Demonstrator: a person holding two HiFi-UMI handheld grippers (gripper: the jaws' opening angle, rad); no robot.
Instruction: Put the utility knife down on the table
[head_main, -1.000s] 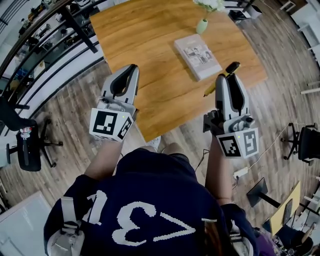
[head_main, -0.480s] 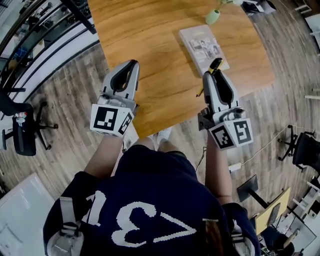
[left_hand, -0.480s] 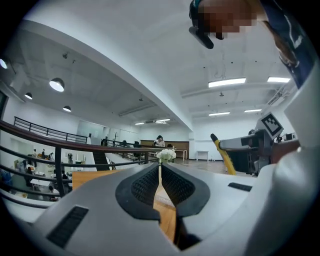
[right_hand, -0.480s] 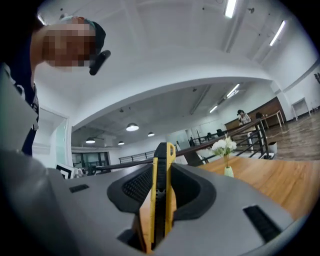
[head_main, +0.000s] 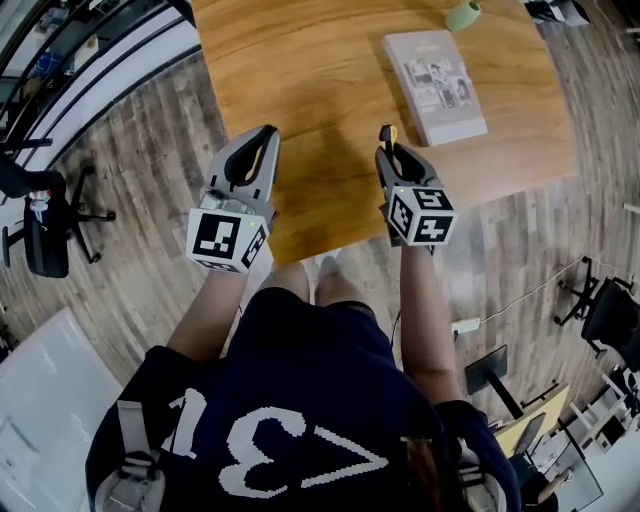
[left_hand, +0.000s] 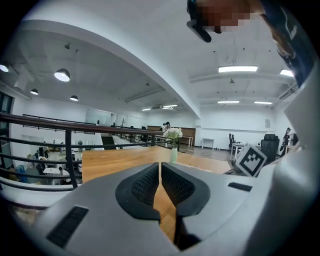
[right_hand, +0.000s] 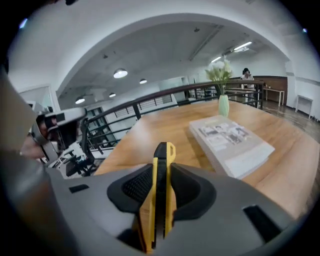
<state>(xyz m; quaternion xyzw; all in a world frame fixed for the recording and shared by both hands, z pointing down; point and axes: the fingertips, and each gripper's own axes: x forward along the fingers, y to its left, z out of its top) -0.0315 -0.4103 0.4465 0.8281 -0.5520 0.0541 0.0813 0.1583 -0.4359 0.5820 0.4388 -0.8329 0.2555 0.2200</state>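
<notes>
While clamped in right gripper (right_hand: 160, 172), utility knife (right_hand: 161, 159) yellow-black.

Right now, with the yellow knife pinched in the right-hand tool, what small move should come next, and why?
Probably lower the right gripper toward the bare table ahead of it. Its jaws are shut on the utility knife, which is not lying on the wood yet, and the book sits off to the side.
</notes>
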